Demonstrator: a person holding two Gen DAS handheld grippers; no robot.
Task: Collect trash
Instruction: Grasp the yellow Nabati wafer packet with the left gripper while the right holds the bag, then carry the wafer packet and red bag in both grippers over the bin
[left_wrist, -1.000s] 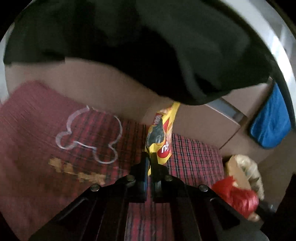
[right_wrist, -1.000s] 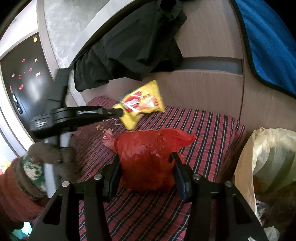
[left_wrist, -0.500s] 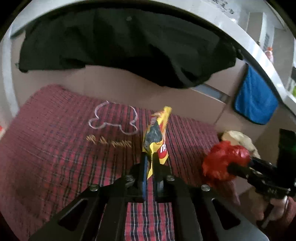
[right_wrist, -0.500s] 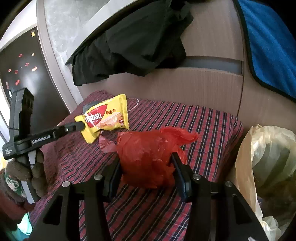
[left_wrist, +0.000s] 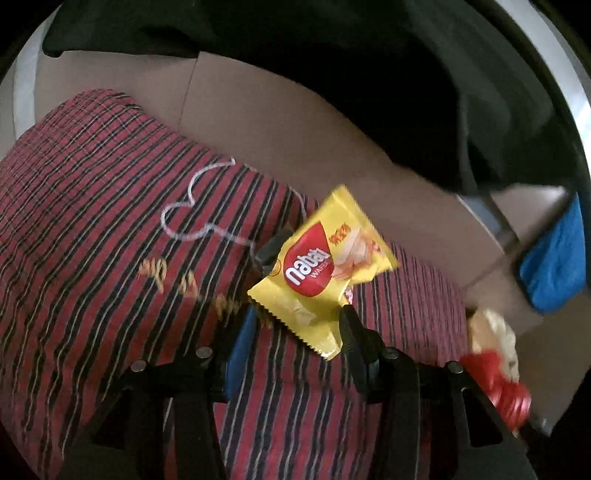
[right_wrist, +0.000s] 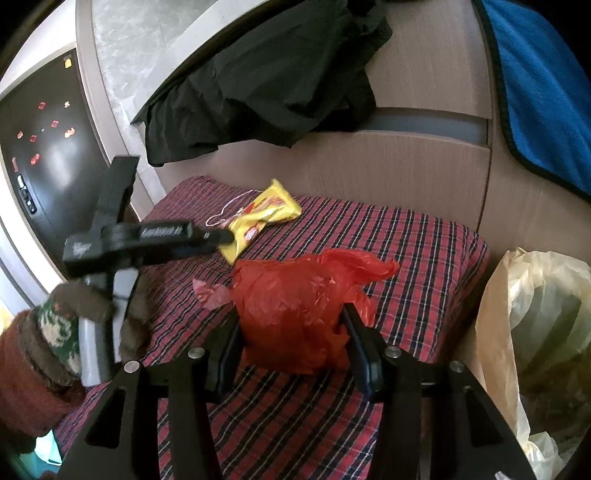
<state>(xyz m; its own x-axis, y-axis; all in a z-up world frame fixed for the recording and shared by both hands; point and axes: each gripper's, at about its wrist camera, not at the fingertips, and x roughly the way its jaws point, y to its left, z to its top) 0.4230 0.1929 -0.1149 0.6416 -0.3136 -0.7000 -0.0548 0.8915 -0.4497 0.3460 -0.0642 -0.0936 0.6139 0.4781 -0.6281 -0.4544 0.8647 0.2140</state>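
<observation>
A yellow wafer wrapper (left_wrist: 320, 273) hangs just in front of my left gripper (left_wrist: 295, 325), whose jaws stand wide apart; only its lower corner touches the right finger (left_wrist: 352, 332). The wrapper also shows in the right wrist view (right_wrist: 260, 218), at the tip of the left gripper (right_wrist: 221, 236), over the red plaid cushion (right_wrist: 413, 251). My right gripper (right_wrist: 291, 332) is shut on a crumpled red plastic bag (right_wrist: 299, 306) and holds it above the cushion. The red bag shows blurred at the right edge of the left wrist view (left_wrist: 498, 384).
A pale plastic trash bag (right_wrist: 535, 325) stands on the floor right of the cushion. A black garment (right_wrist: 266, 81) hangs over the wooden backrest (right_wrist: 406, 173). A blue towel (right_wrist: 535, 81) hangs at the right. A dark panel (right_wrist: 44, 155) stands at the left.
My left gripper has opened; the yellow wrapper, pinched edge-on before, now faces the camera and hangs loose. The left gripper swung closer to the cushion. The right gripper keeps the red bag.
</observation>
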